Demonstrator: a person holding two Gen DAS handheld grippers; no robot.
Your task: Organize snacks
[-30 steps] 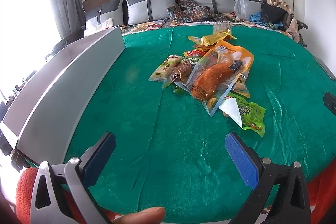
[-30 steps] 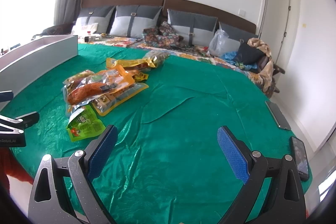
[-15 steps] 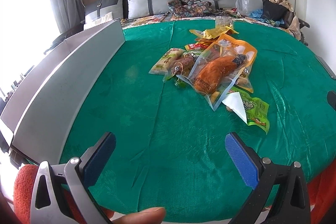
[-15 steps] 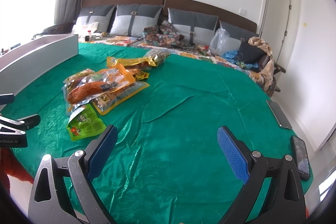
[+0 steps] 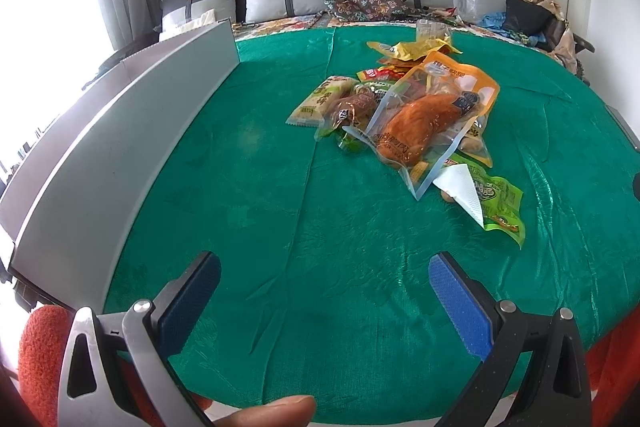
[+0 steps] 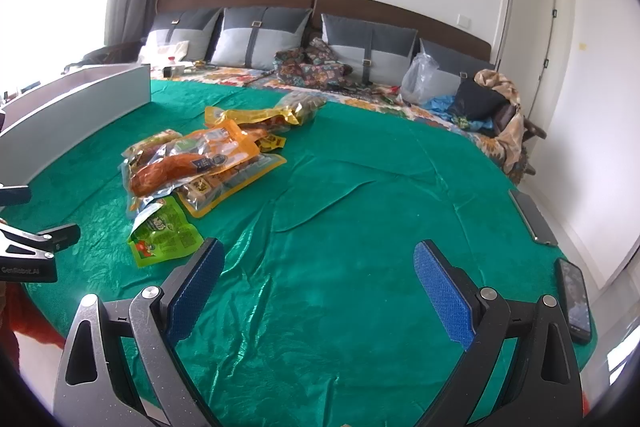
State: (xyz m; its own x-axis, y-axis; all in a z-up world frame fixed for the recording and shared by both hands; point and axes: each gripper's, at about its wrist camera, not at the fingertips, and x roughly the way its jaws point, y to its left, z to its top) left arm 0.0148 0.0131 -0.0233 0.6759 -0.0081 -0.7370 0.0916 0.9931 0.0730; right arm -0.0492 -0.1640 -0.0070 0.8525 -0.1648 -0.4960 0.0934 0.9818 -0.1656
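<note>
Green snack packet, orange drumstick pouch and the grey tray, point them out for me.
green snack packet (image 6: 166, 233), right wrist view, middle of its printed face
orange drumstick pouch (image 5: 424, 125), left wrist view, on the meat
grey tray (image 5: 132, 143), left wrist view, its long side wall

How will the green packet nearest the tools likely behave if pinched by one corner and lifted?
The green packet looks thin and flat, so it is probably light and would droop. Its glossy film may slip between pads. One corner is already folded over, which suggests that it creases easily.
</note>
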